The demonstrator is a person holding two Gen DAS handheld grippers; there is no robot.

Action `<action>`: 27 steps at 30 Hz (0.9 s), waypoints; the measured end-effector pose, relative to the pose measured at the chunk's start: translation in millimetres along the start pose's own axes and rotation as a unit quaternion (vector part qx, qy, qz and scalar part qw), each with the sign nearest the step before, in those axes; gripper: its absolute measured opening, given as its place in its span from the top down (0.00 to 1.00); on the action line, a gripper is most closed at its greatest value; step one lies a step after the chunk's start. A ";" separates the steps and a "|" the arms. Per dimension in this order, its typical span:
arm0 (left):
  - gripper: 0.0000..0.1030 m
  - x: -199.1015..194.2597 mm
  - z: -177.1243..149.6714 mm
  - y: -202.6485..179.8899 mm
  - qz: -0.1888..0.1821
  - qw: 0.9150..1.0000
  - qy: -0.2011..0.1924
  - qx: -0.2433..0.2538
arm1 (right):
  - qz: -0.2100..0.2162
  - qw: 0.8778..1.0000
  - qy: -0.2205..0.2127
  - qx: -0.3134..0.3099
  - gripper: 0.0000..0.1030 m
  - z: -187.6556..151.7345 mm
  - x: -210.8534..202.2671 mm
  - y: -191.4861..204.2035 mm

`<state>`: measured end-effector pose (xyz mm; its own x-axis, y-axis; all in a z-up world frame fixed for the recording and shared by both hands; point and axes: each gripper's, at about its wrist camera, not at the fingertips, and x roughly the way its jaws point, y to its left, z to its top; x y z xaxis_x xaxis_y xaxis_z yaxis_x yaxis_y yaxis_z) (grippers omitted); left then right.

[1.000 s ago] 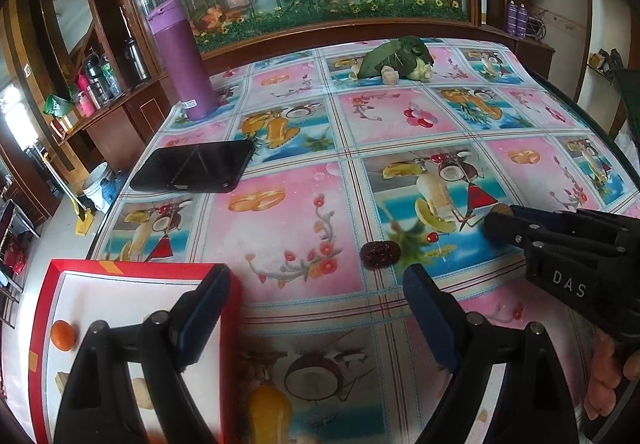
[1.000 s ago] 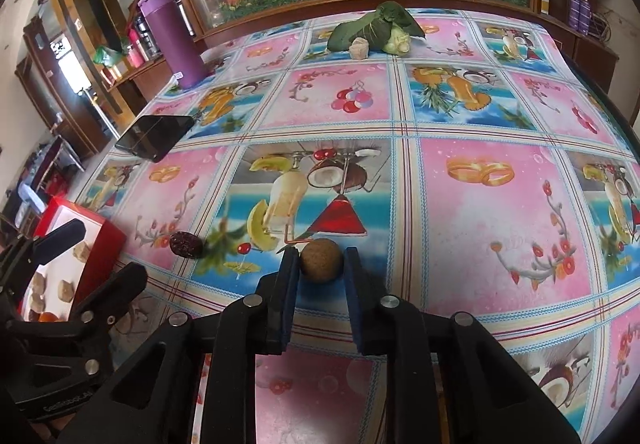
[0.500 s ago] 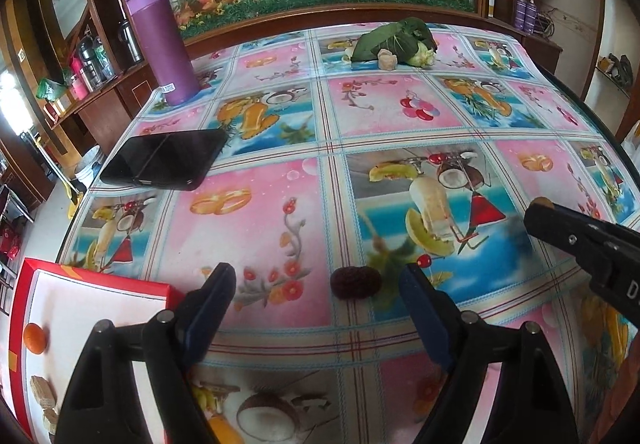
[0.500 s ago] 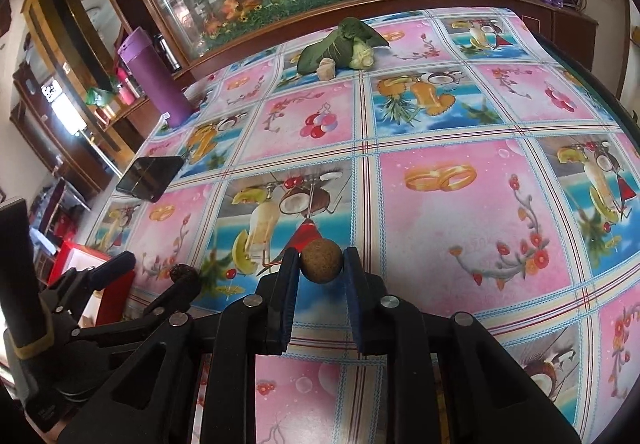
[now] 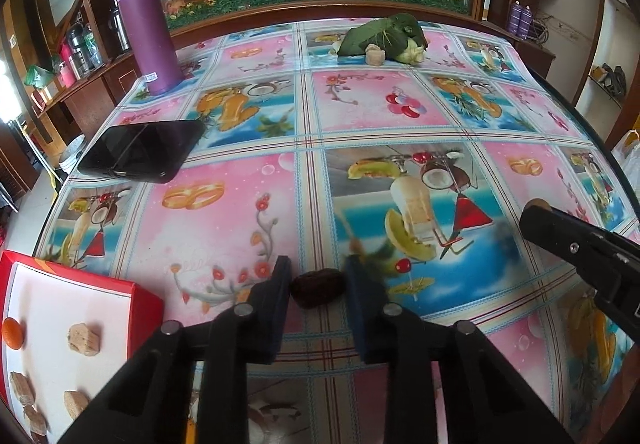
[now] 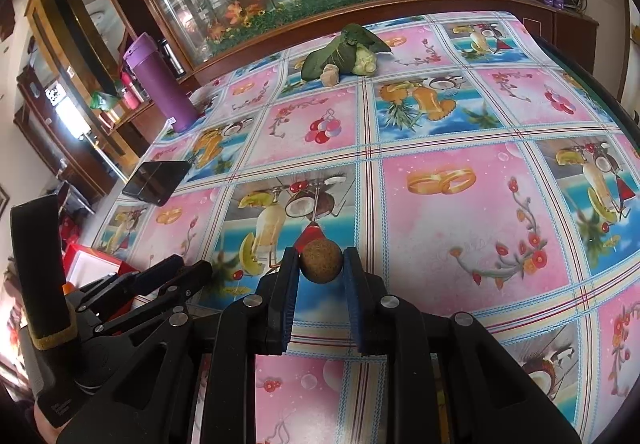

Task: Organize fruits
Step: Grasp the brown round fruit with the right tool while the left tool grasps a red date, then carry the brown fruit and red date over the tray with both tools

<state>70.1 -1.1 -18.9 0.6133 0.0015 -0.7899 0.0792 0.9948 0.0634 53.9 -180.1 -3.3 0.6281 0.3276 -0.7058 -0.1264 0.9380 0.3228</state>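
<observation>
Red tray (image 5: 132,298) already holds several pieces; your left gripper (image 5: 318,290) has just been closing onto the dark date (image 5: 317,288); right gripper (image 6: 321,268) pinches the brown ball (image 6: 321,260); both still need dropping in.

Black gripper (image 5: 318,286) frames (silver screws), blue pads (image 5: 362,308).

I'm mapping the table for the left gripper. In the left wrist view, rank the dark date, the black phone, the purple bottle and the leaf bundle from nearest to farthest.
1. Dark date: between the left gripper pads.
2. Black phone: left, mid-table.
3. Purple bottle: far left corner.
4. Leaf bundle: far edge, centre-right; too close to the bottle to call.
</observation>
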 end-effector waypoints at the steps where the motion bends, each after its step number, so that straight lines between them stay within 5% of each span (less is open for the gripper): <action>1: 0.71 -0.3 -0.2 0.2 0.000 1.000 0.000 -0.001 | -0.001 1.000 -0.001 0.000 0.79 0.2 -0.3 0.1; 8: 0.71 -17.6 -4.7 6.2 -0.016 1.000 -0.009 -0.011 | -0.004 1.000 -0.009 -0.002 0.79 0.5 -1.9 -0.5; 17: 0.72 -95.5 -22.1 19.3 -0.049 0.995 -0.081 -0.017 | -0.003 0.999 -0.034 -0.005 0.79 0.6 -8.1 -0.3; 27: 0.72 -163.9 -79.7 97.5 -0.010 0.990 -0.126 -0.064 | -0.016 0.998 -0.055 -0.018 0.79 -8.2 -12.1 7.0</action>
<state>-85.3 103.8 68.1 0.7901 -0.0269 -0.6124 0.0019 0.9991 -0.0415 39.1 -176.6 2.3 0.7131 0.2838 -0.6411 -0.1303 0.9521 0.2766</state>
